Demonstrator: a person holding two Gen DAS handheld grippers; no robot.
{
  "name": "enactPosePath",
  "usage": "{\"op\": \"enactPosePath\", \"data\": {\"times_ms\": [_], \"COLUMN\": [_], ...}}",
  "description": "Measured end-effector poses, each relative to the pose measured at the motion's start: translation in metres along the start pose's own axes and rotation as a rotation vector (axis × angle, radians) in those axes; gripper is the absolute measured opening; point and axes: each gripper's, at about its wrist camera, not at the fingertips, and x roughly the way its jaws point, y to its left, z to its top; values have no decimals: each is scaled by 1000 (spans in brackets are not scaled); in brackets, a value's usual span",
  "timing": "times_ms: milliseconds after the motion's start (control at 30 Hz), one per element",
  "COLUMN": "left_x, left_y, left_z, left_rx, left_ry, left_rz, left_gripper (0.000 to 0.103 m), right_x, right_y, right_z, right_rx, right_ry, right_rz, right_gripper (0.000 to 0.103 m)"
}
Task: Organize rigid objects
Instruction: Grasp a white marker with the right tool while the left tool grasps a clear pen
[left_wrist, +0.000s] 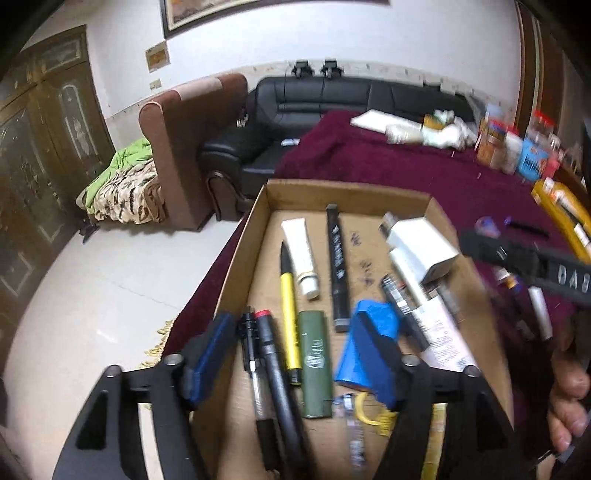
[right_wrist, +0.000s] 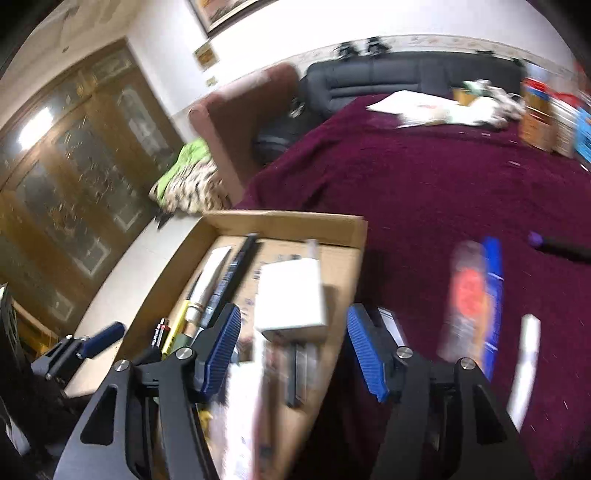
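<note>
Left wrist view: the left gripper (left_wrist: 295, 354) stands wide and empty over the cardboard box (left_wrist: 347, 192), pens and green lighter (left_wrist: 314, 369) below it; likely just released, next fetch the white tube (right_wrist: 524, 362) right of the wide right gripper (right_wrist: 291, 350).

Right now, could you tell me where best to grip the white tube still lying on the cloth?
Take the white tube across its middle, coming from above: it lies flat and alone on the maroon cloth, long axis roughly toward the camera, so the open right hand-held gripper can straddle its narrow width.
</note>
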Motion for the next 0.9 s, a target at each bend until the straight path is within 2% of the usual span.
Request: {"op": "enactPosePath", "data": {"times_ms": [100,233,333,533,567,600,667,733,800,900], "left_x": [-17,-31,-38,-44,-44,-43,-41,-35,-26,-2], "left_y": [-12,-44,-66,-100,-103,-106,-114,-123,-132,-150], "left_z": [-3,-3,-6,-12,-13,-14,-15,-11,-6,8], "left_rx": [-15,33,68,124,129,133,134,132,129,88], "left_ry": [-25,-21,-13,38,47,56,87,121,160,249], "left_rz": [-91,-178,-212,-266,-271,-280,-303,-337,-362,-399], "left_gripper": [78,78,78,78,78,78,78,78,78,77], "right_x": [-30,-55,-61,-38,-29,-28,-25,-29,-40,-56], "right_y": [-47,-120,-146,-138,-131,-125,-114,-116,-123,-138], "right_z": [-17,-36,-42,-40,-41,-44,-48,-54,-61,-71], "right_rx": [110,253,288,199,164,123,69,72,109,158], "right_ry": [-40,-25,-7,43,66,52,66,68,69,52], "right_rz": [-81,-146,-143,-217,-261,-313,-405,-408,-375,-377], "right_gripper": [61,61,58,38,34,29,15,13,12,12]}}
